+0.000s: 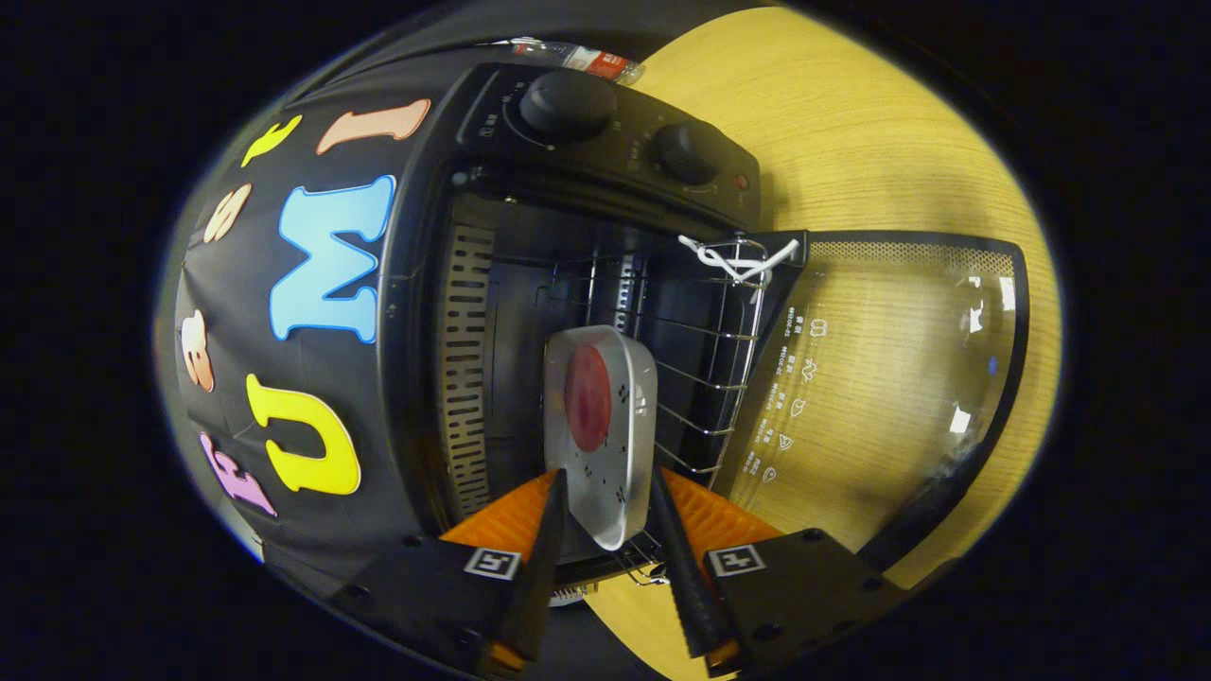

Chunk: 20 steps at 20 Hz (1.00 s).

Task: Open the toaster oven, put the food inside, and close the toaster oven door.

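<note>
Tongs (607, 515) stand spread, one finger (544, 558) on each side of the white tray's (605, 473) near end; whether both press it cannot be told. Tray, carrying a red food slice (587, 397), lies on the wire rack (705, 378) inside the toaster oven (530, 274). Glass door (889, 359) hangs open over the bench (851, 123).

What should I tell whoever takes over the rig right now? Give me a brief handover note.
Claw: fingers closed on the white tray with the red food, holding it at the mouth of the toaster oven, over the wire rack.
Door: swung fully open, lying over the wooden table.
Done: oven opened, tray brought into the opening.
Left: set the tray on the rack, release, withdraw, close the door.
</note>
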Motion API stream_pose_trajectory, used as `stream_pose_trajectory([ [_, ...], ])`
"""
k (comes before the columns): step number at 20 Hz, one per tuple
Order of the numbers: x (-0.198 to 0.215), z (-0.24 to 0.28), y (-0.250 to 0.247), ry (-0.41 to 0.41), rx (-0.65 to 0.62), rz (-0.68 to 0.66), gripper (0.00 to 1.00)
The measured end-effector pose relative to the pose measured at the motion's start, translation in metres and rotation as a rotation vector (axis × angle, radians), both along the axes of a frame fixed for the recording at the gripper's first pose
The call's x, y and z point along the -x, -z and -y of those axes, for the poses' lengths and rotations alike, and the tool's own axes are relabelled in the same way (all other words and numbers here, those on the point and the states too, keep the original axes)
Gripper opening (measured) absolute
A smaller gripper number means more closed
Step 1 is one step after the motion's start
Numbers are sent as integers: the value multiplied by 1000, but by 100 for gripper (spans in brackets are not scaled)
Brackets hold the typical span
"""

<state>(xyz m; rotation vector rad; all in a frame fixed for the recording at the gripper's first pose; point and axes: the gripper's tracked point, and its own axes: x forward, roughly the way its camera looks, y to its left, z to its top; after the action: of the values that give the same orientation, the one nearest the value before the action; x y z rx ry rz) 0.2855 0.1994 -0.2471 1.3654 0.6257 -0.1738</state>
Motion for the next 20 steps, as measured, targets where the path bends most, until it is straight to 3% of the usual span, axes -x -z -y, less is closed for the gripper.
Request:
stream_pose_trajectory([
  [2, 9, -9, -2, -68, 42, -6, 97],
  [8, 55, -19, -6, -249, 198, 14, 97],
  [13, 87, -12, -3, -410, 424, 51, 97],
  [20, 135, 2, 10, -578, 638, 50, 98],
])
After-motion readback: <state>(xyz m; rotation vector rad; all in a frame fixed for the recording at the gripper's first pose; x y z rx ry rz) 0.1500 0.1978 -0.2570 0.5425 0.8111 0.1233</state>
